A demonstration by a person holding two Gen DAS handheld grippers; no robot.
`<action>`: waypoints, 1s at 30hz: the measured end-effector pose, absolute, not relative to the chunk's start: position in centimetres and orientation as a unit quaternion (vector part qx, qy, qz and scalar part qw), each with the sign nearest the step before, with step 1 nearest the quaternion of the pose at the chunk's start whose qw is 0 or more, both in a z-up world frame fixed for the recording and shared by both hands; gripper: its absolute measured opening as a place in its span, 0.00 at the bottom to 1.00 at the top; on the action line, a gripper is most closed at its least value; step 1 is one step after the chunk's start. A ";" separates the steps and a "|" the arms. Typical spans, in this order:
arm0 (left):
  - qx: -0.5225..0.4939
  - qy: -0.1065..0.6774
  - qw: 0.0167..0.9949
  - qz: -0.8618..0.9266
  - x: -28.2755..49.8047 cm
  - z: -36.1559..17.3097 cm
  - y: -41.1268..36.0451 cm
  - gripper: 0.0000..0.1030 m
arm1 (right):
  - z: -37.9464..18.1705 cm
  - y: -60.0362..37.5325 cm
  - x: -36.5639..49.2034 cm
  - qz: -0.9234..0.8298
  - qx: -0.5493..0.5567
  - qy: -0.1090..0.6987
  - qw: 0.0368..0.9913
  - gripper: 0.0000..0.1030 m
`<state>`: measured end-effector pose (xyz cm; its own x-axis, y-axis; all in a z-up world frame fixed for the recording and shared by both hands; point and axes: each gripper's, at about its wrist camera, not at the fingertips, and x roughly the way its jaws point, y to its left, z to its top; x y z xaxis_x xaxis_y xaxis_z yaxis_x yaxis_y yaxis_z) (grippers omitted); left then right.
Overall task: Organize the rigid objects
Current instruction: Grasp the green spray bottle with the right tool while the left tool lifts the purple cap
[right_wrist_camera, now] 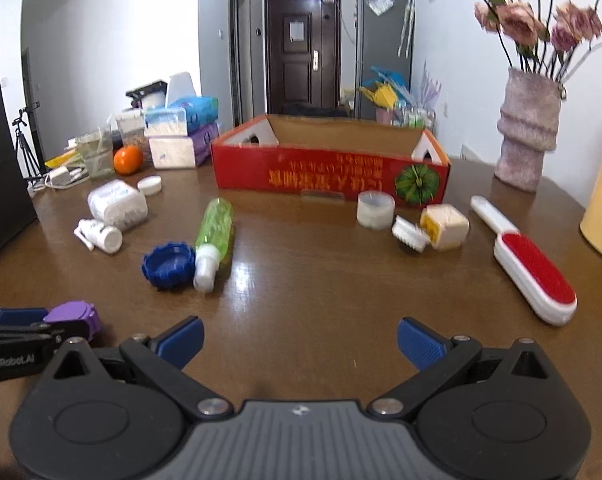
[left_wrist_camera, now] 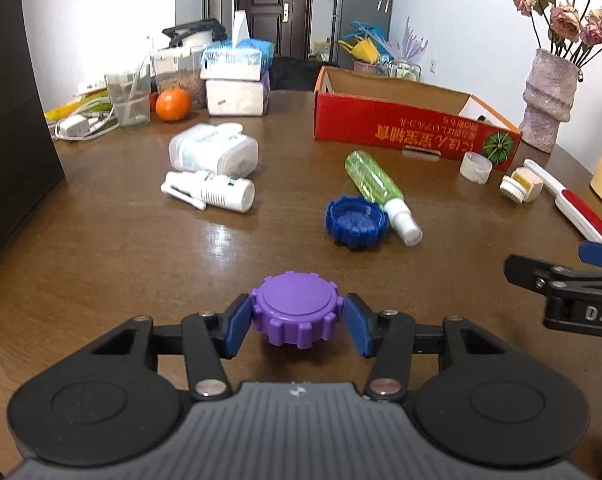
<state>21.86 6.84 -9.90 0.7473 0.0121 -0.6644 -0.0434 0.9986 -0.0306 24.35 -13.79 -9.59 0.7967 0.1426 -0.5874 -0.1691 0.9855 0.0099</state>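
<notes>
My left gripper (left_wrist_camera: pixel 297 320) is shut on a purple ridged cap (left_wrist_camera: pixel 297 308), just above the wooden table (left_wrist_camera: pixel 141 264); the cap also shows at the left in the right wrist view (right_wrist_camera: pixel 75 316). My right gripper (right_wrist_camera: pixel 301 340) is open and empty over the table. Ahead lie a blue ridged cap (left_wrist_camera: pixel 357 220) (right_wrist_camera: pixel 169 264), a green spray bottle (left_wrist_camera: pixel 381 192) (right_wrist_camera: pixel 213 236), a white bottle (left_wrist_camera: pixel 213 192) (right_wrist_camera: pixel 101 236), a white jar (left_wrist_camera: pixel 215 150) (right_wrist_camera: pixel 117 204), a clear cup (left_wrist_camera: pixel 476 167) (right_wrist_camera: pixel 375 208), a small brush block (left_wrist_camera: pixel 521 185) (right_wrist_camera: pixel 433 228) and a red lint brush (left_wrist_camera: pixel 573 204) (right_wrist_camera: pixel 533 272).
A red open cardboard box (left_wrist_camera: pixel 401 128) (right_wrist_camera: pixel 333 176) stands at the back of the table. A vase of flowers (left_wrist_camera: pixel 549 100) (right_wrist_camera: pixel 529 140) is at the back right. Tissue packs (left_wrist_camera: pixel 237 80), an orange (left_wrist_camera: pixel 173 105) and a glass (left_wrist_camera: pixel 127 100) crowd the back left.
</notes>
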 end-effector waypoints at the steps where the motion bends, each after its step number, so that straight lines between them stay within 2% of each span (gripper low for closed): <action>1: -0.021 0.352 0.935 0.016 21.9 -9.7 6.8 0.51 | -9.4 -13.6 24.6 0.082 -0.024 0.304 0.949 1.00; 20: -0.009 0.324 0.944 0.062 26.0 -8.1 9.4 0.51 | -9.1 -9.9 32.6 0.113 -0.042 0.285 0.951 1.00; 30: -0.013 0.329 0.940 0.086 27.7 -8.3 10.8 0.51 | -10.5 -7.7 36.3 0.142 -0.045 0.311 0.939 0.90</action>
